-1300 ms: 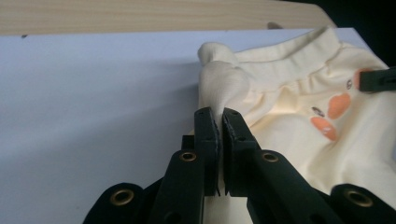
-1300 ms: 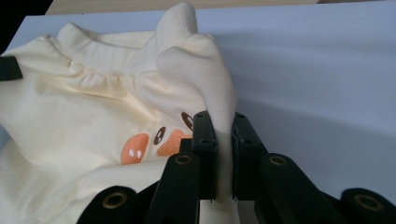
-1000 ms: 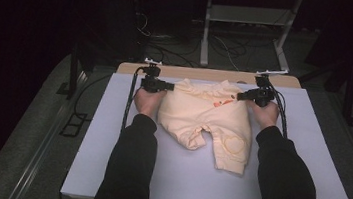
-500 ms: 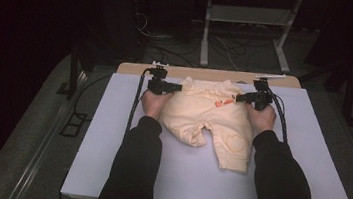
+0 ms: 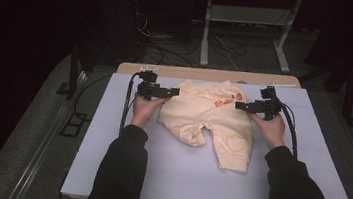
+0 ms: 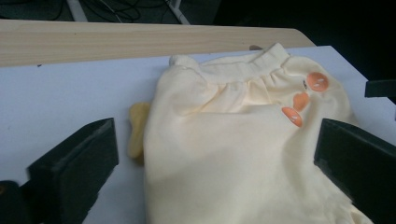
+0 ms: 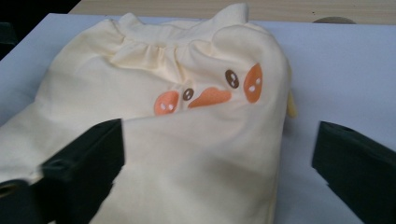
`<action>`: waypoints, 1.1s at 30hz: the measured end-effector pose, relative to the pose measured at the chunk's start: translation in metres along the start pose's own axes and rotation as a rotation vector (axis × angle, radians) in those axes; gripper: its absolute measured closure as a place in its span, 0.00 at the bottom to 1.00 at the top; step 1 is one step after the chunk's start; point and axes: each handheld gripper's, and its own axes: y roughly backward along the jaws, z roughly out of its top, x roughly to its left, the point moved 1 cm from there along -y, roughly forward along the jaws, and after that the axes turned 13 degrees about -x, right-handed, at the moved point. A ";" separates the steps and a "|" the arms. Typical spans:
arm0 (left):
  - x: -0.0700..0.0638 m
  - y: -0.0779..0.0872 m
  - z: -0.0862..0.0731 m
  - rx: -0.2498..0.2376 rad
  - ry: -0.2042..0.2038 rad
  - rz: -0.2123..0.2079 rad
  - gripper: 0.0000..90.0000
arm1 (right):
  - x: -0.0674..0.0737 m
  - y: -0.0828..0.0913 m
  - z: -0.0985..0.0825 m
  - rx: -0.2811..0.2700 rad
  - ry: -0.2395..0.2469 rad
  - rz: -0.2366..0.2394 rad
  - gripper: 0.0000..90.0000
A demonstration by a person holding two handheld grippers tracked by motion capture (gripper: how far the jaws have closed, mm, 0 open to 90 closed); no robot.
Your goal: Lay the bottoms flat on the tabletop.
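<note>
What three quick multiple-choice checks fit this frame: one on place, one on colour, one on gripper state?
1. Where do the baby trousers lie?
A. on the white board
B. on the floor
C. over a forearm

2. What colour is the print near the waistband?
A. blue
B. orange
C. green

3. How do the jaws of the left gripper and the right gripper stand?
A. both clamped on cloth
B. left clamped, right open
C. both open

Key: 1 A, the trousers rest flat on the white board, between the hands. 2 B, the orange print sits below the waistband. 3 C, each gripper view shows its jaws wide apart with no cloth pinched; they have just been opening.
</note>
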 end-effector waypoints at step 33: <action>-0.002 0.064 -0.036 -0.113 0.023 -0.022 0.00 | 0.054 0.055 -0.032 0.023 0.080 0.099 0.00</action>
